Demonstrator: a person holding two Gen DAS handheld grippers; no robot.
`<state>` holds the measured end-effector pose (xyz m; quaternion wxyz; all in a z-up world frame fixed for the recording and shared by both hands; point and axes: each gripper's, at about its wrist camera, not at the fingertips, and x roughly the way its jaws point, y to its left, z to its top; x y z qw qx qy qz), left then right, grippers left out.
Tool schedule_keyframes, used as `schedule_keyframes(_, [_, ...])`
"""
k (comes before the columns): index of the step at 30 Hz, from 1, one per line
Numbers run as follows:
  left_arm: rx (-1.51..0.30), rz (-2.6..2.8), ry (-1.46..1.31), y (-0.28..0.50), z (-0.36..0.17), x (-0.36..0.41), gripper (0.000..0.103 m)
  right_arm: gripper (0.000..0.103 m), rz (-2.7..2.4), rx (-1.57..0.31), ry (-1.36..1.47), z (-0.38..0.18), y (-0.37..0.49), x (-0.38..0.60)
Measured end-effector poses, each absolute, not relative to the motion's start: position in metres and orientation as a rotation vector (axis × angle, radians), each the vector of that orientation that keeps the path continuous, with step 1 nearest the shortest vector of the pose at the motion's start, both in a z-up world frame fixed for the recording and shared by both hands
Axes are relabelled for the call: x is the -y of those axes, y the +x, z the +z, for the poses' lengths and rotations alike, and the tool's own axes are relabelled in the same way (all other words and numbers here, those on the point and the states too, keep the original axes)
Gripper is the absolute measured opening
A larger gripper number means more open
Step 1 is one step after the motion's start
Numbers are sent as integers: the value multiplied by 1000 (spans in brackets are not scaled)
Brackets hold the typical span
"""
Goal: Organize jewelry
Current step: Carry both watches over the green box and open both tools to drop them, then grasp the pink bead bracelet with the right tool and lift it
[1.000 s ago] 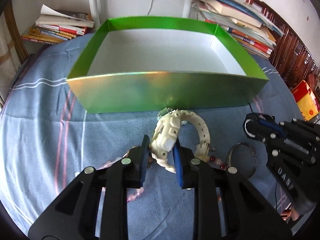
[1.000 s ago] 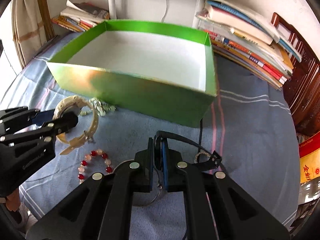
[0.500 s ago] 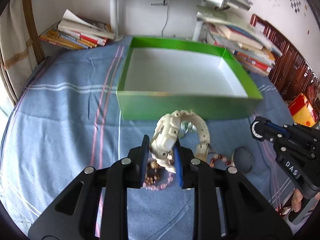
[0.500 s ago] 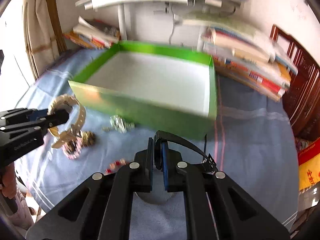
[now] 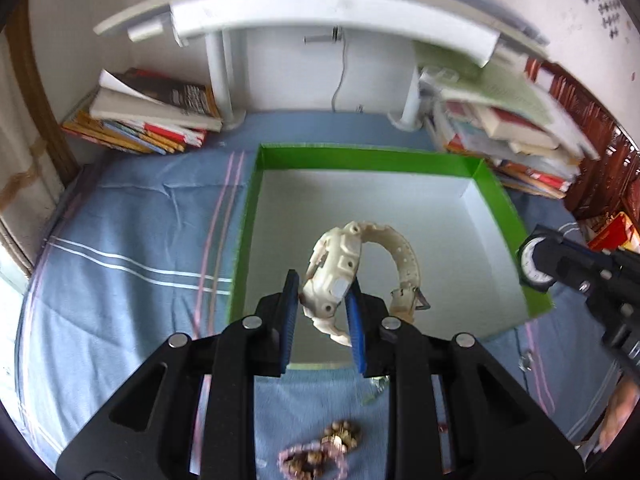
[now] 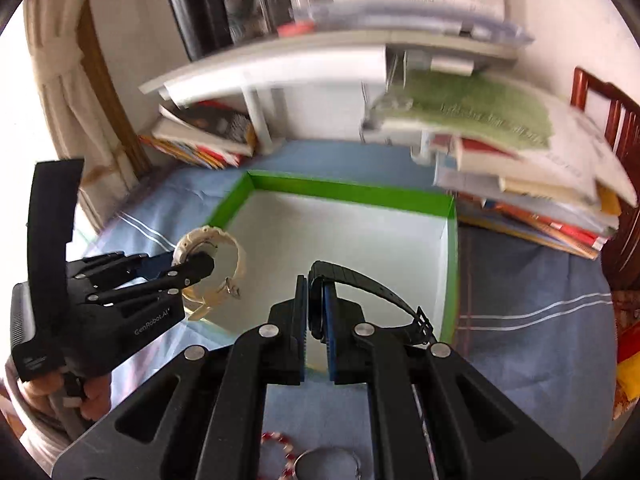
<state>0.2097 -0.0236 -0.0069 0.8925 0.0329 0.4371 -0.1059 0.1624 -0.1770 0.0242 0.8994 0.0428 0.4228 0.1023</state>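
Above the green box, your left gripper clamps a cream watch; your right gripper clamps a black watch.

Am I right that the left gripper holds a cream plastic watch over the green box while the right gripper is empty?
Not quite. The right gripper is not empty: its fingers are shut on a black strap watch, as the right wrist view shows. The left gripper does hold the cream plastic watch over the green box.
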Motion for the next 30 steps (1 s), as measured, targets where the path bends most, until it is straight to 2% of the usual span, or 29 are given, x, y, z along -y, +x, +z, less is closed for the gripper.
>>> schedule_keyframes(2, [-932, -226, 77, 220, -20, 29, 26, 8, 203, -907, 63, 9, 170, 167])
schedule_keyframes(4, [-931, -226, 91, 222, -26, 31, 34, 12, 180, -931, 36, -3, 177, 161])
schedule_keyframes(5, [-922, -220, 96, 221, -26, 31, 46, 22, 165, -940, 23, -8, 179, 159])
schedule_keyframes(6, [-900, -208, 99, 218, -22, 29, 54, 36, 158, -937, 19, -10, 178, 158])
schedule_keyframes(8, [-861, -200, 95, 204, -12, 22, 57, 49, 145, -914, 21, -5, 169, 159])
schedule_keyframes(12, [-811, -145, 82, 161, 0, -2, 72, 50, 145, -872, 28, 10, 132, 169])
schedule_keyframes(15, [-833, -81, 59, 123, -17, -22, 74, 51, 142, -868, 60, 5, 93, 179])
schedule_keyframes(20, [-943, -63, 137, 76, -68, -24, 74, 51, 99, -979, 99, -44, 49, 193])
schedule_keyframes(26, [-937, -108, 157, 62, -76, -20, 74, 51, 40, -1044, 120, -72, 41, 198])
schedule_keyframes(28, [-945, -126, 140, 64, -79, -23, 69, 51, 46, -1051, 117, -76, 43, 194])
schedule_keyframes(30, [-964, -135, 124, 66, -84, -25, 59, 51, 50, -1057, 113, -78, 46, 189])
